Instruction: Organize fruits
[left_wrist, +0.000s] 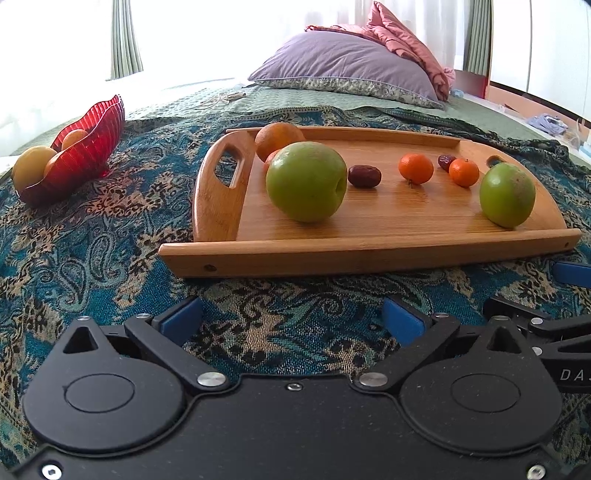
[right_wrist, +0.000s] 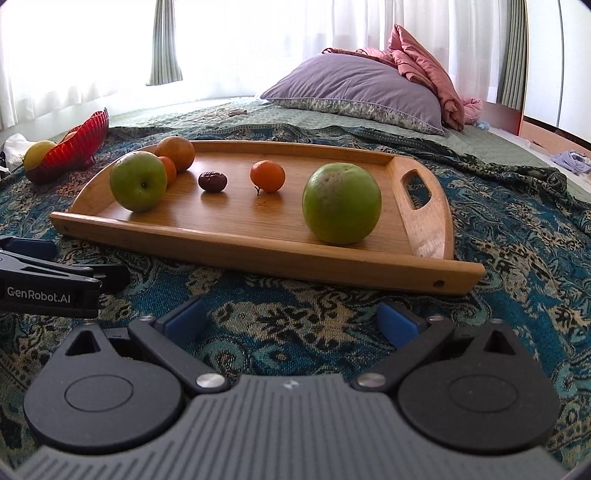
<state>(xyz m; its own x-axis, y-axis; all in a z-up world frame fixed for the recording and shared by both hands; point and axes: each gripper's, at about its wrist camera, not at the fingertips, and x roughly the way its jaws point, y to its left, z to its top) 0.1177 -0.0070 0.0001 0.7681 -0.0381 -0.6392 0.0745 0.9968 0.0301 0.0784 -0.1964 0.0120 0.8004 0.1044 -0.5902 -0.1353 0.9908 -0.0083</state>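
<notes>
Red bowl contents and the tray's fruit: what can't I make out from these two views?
- Red bowl, left wrist view: its own wall hides the fruit count inside.
- Right wrist view: the nearer green apple hides whatever lies behind it on the wooden tray.
- Small orange fruit, left wrist view: mostly behind the left green apple.

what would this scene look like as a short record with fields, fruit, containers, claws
surface: patterned blanket on a bed
tray: wooden tray, holding loose fruit
green apples: two, left apple and right apple
small oranges: middle one, right one
big orange: at the tray's far left corner
dates: and
bowl: red bowl left of the tray, fruit inside
left claw: open, empty
right claw: open, empty
</notes>
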